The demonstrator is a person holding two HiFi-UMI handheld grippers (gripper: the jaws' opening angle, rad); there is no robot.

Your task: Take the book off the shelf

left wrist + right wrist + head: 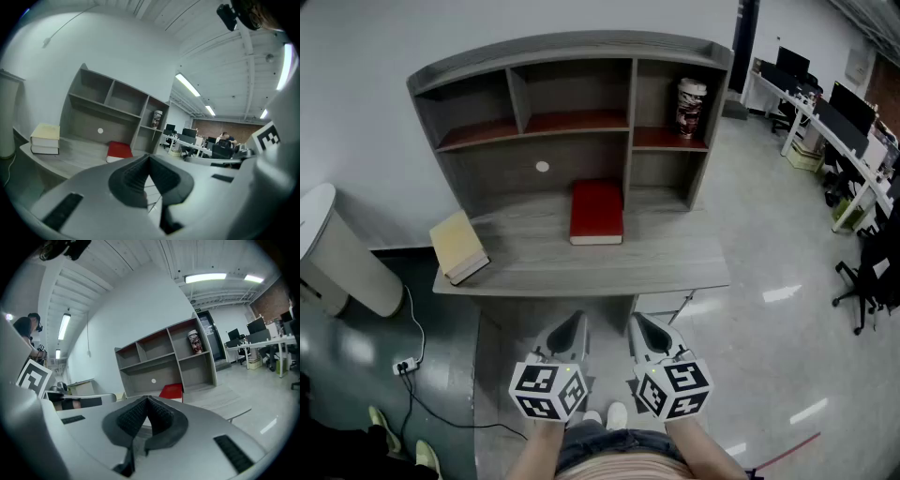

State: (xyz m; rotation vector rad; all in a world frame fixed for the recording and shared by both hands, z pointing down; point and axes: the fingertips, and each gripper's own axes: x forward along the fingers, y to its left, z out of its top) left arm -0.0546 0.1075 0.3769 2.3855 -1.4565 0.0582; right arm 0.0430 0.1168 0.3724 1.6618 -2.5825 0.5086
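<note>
A red book (596, 210) lies flat on the grey desk (675, 258), in front of the shelf unit (572, 94); it shows again as the red book (118, 150) and red book (172, 391). A cream book (459, 246) lies at the desk's left end. My left gripper (577, 323) and right gripper (639, 325) are side by side below the desk's front edge, well short of the books. Both have their jaws shut with nothing between them.
A patterned can (690, 107) stands in the shelf unit's right compartment. A white round bin (337, 253) is on the floor at the left, with a cable and power strip (405, 364). Office desks with monitors (834, 122) stand at the right.
</note>
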